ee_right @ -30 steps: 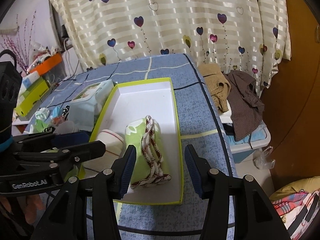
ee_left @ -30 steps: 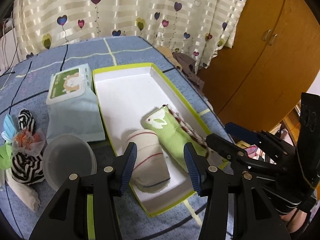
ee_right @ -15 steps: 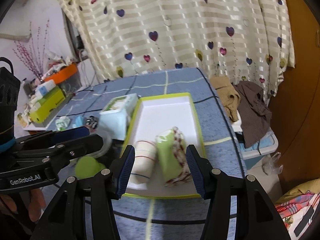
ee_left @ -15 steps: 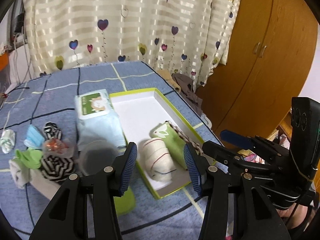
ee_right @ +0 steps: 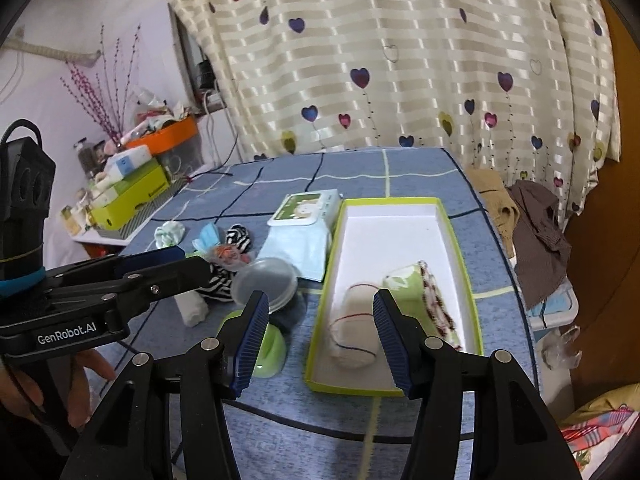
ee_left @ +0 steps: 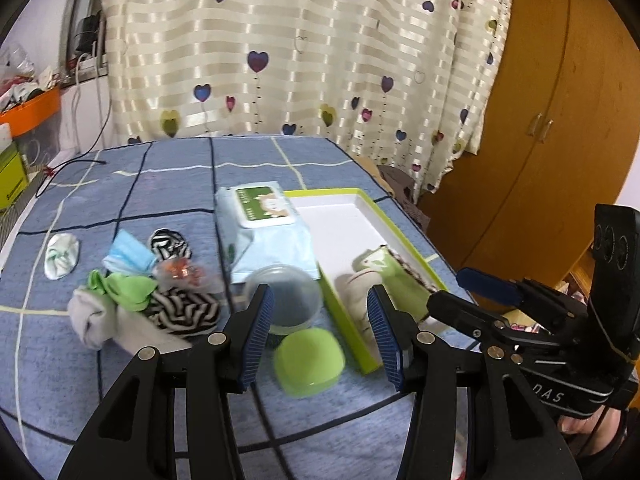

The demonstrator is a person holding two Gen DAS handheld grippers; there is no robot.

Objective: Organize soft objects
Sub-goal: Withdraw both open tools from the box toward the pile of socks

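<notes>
A white box with a green rim (ee_left: 404, 236) lies on the blue checked cloth. Inside it, side by side at the near end, sit a cream rolled sock with red and blue stripes (ee_right: 354, 332) and a green rolled cloth (ee_right: 404, 284). Left of the box is a heap of loose socks, with a zebra-striped one (ee_left: 180, 308), a grey one (ee_left: 92, 316) and a small white-green one (ee_left: 60, 256) apart. My left gripper (ee_left: 319, 298) hangs open and holds nothing, back from a clear tub. My right gripper (ee_right: 320, 300) stands open above the near end of the box, also holding nothing.
A wet-wipes pack (ee_left: 268, 232) lies against the box's left side. A clear round tub (ee_left: 288, 296) and a green lidded container (ee_left: 310, 362) sit in front of it. A blue face mask (ee_left: 128, 256) tops the heap. Clothes hang past the table's right edge (ee_right: 536, 224); clutter fills a shelf (ee_right: 132, 184) at the left.
Both grippers have drawn back and up from the box, so the sock heap and table front come into view. The two rolls stay in the box. Both pairs of jaws remain apart.
</notes>
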